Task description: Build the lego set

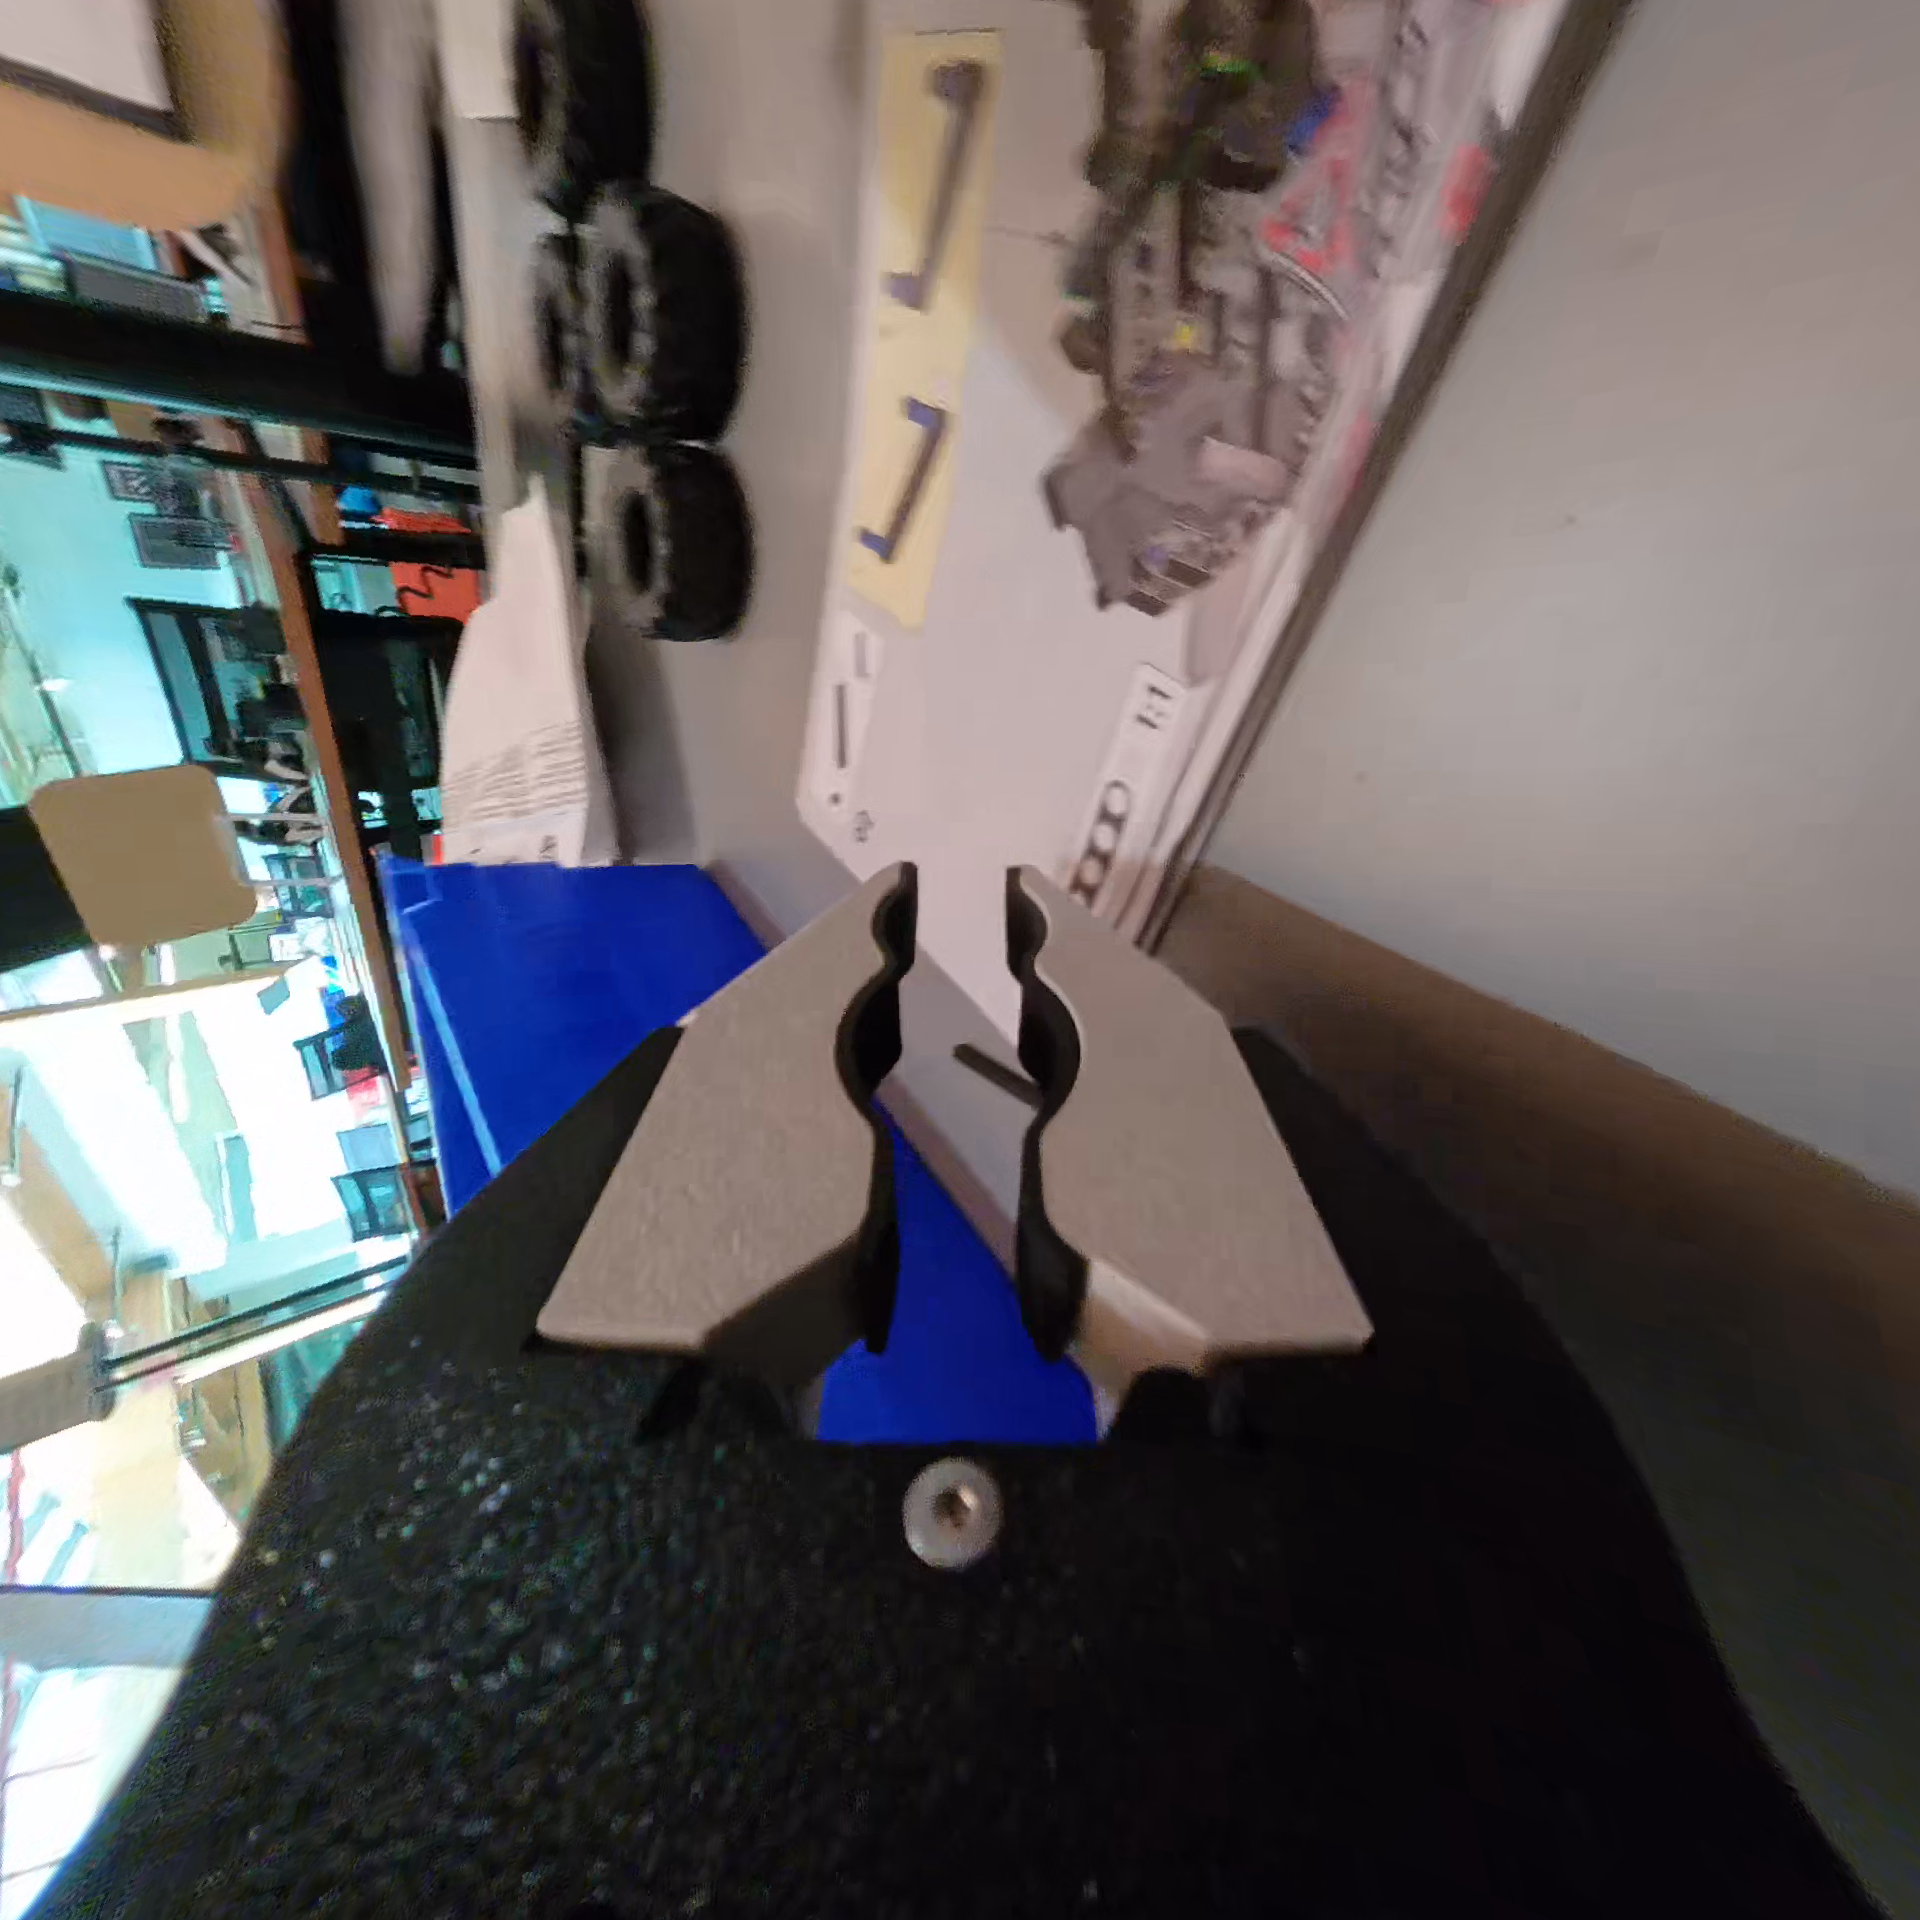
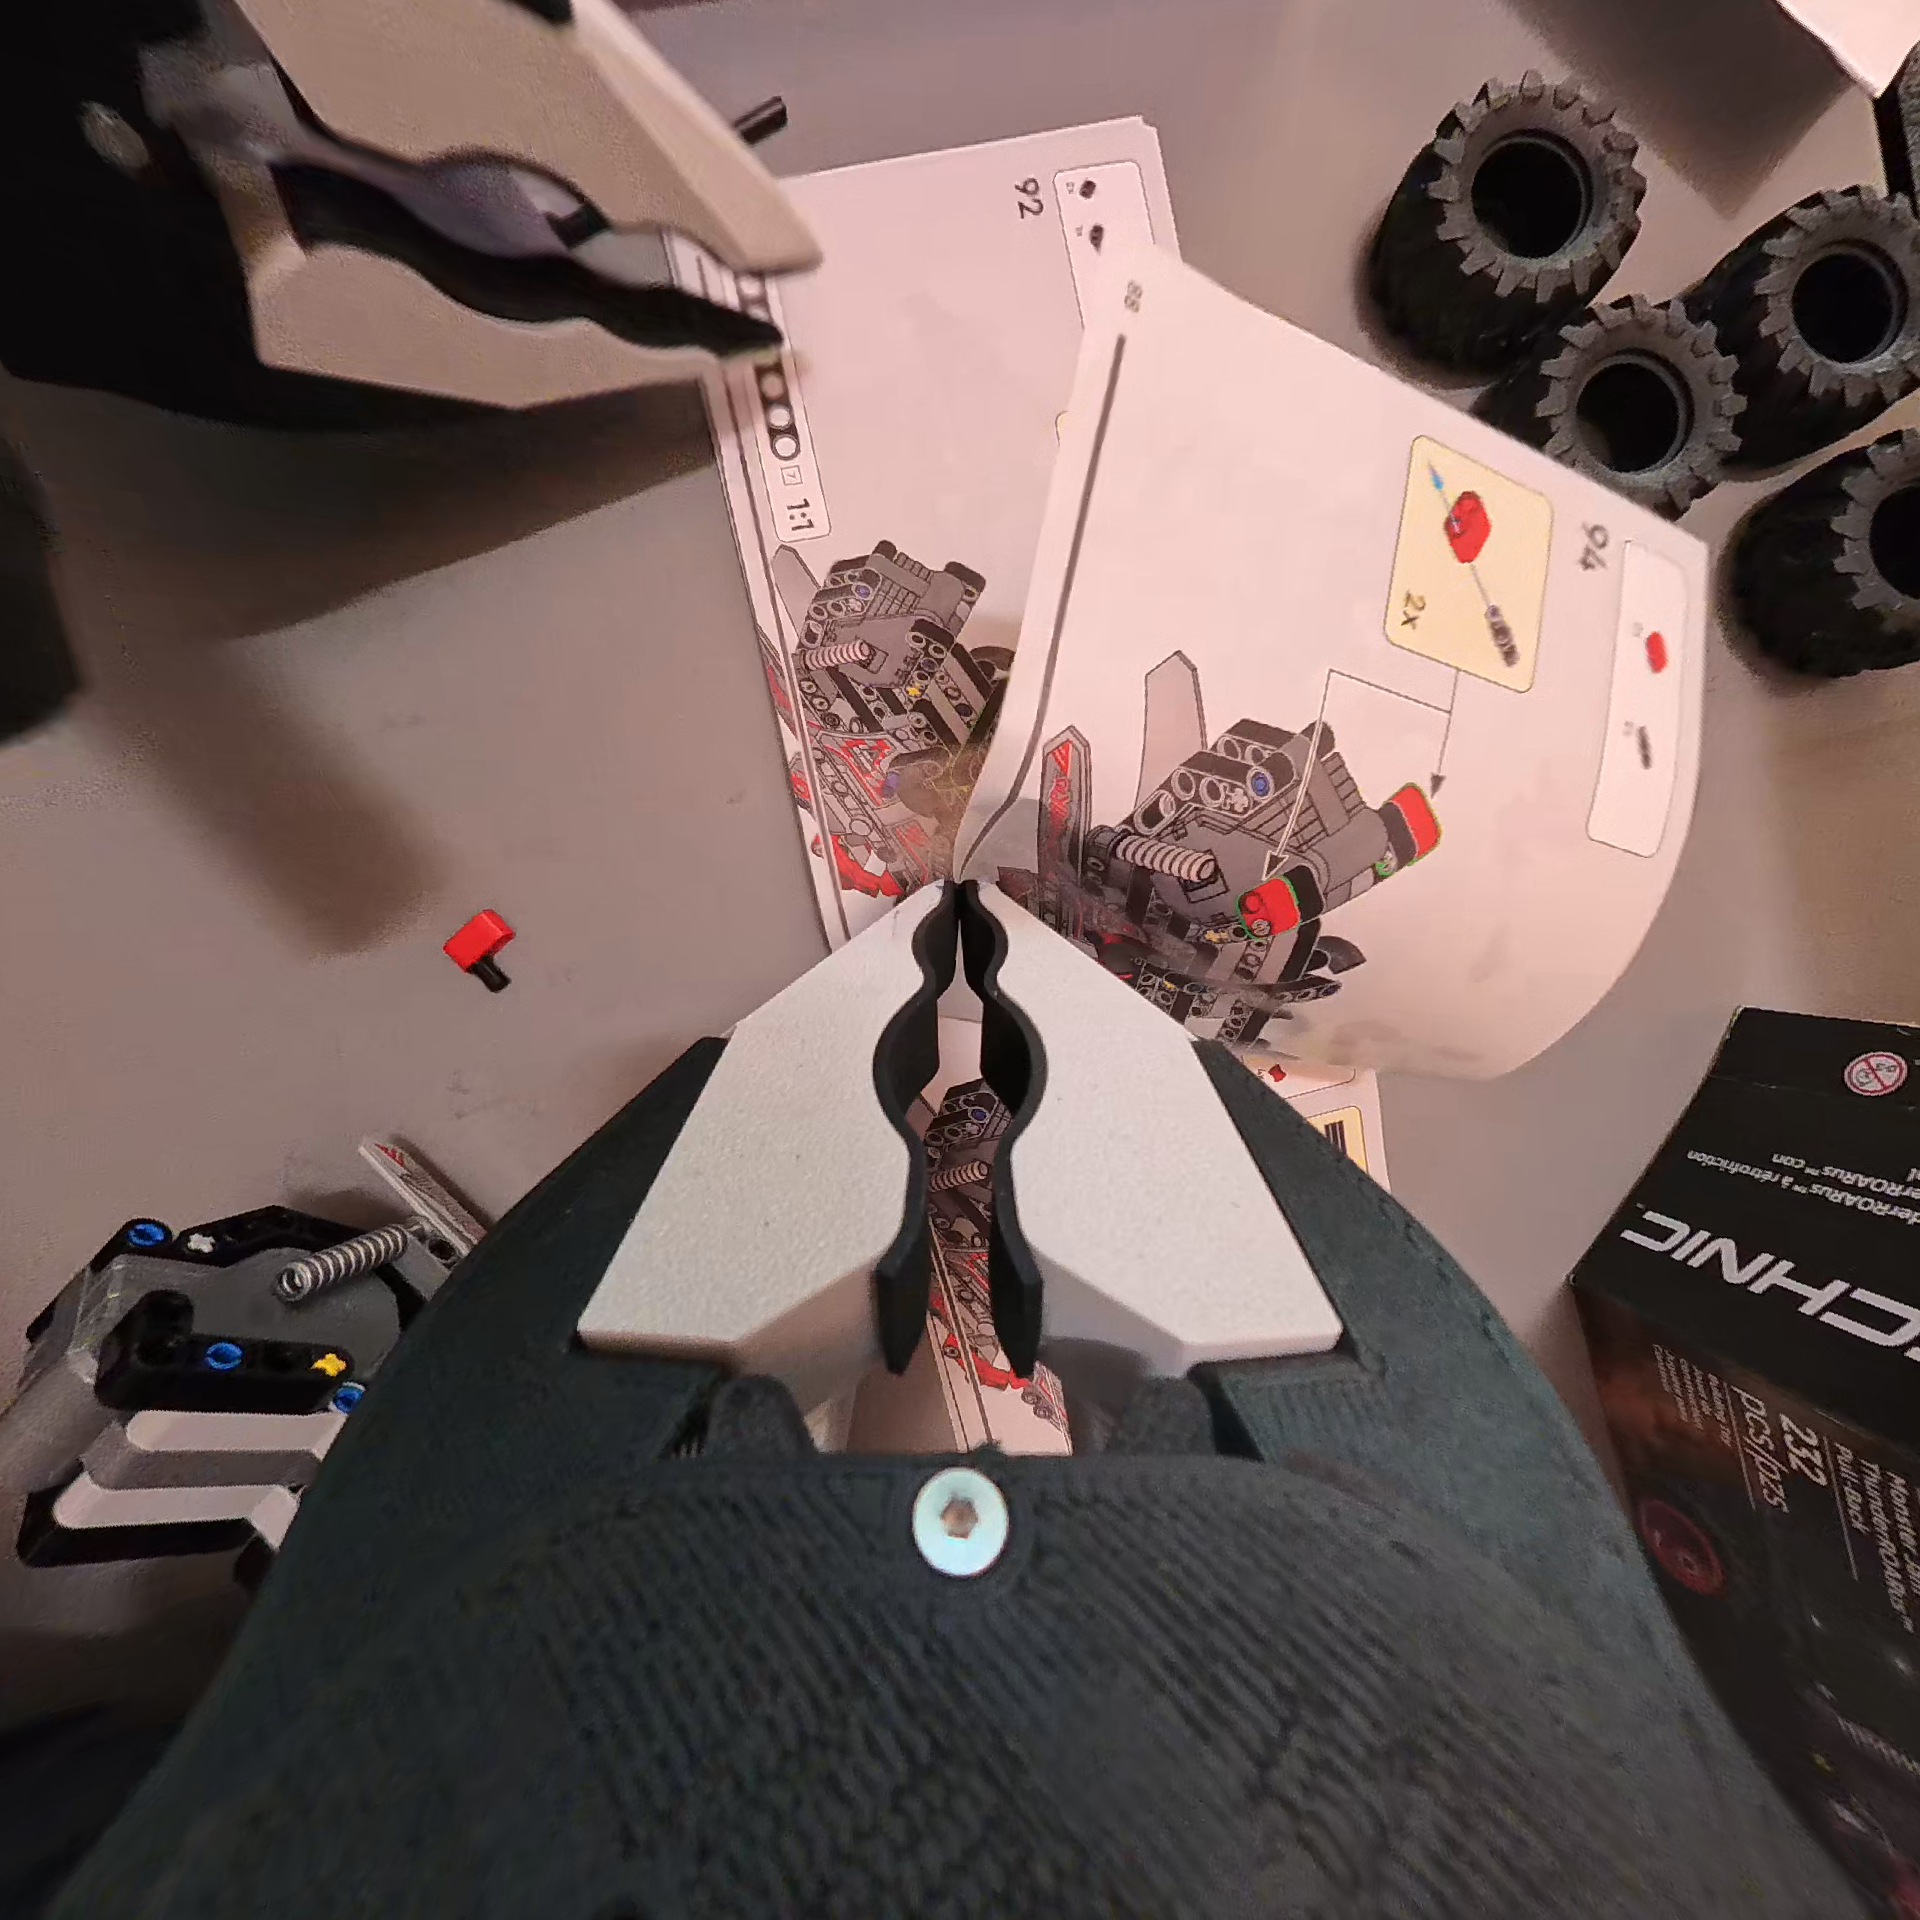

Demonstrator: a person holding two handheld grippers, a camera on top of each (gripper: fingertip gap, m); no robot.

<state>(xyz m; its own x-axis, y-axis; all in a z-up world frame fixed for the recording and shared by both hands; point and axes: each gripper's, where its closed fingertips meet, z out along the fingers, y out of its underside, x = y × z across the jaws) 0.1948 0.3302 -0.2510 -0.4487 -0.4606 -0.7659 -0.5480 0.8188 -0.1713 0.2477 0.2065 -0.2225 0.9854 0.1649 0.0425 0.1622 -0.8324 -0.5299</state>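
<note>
My right gripper point(image 2: 958, 894) is shut on the edge of a page point(image 2: 1299, 623) of the instruction booklet and holds it lifted and curled over the open booklet point(image 2: 935, 343). My left gripper point(image 1: 961, 894) is open and empty, hovering over the booklet's point(image 1: 935, 727) near edge; it also shows at the top left of the right wrist view point(image 2: 769, 301). A small red piece with a black pin point(image 2: 480, 943) lies on the grey table. The partly built grey and black model point(image 2: 208, 1371) with a spring sits at the lower left.
Several black tyres point(image 2: 1631, 395) lie at the upper right; they also show in the left wrist view point(image 1: 665, 312). A black set box point(image 2: 1766, 1351) stands at the right. A blue bin point(image 1: 582, 987) is beside my left gripper. A loose black pin point(image 1: 992, 1070) lies below it. My hands' fingertips stand some 15 cm from each other.
</note>
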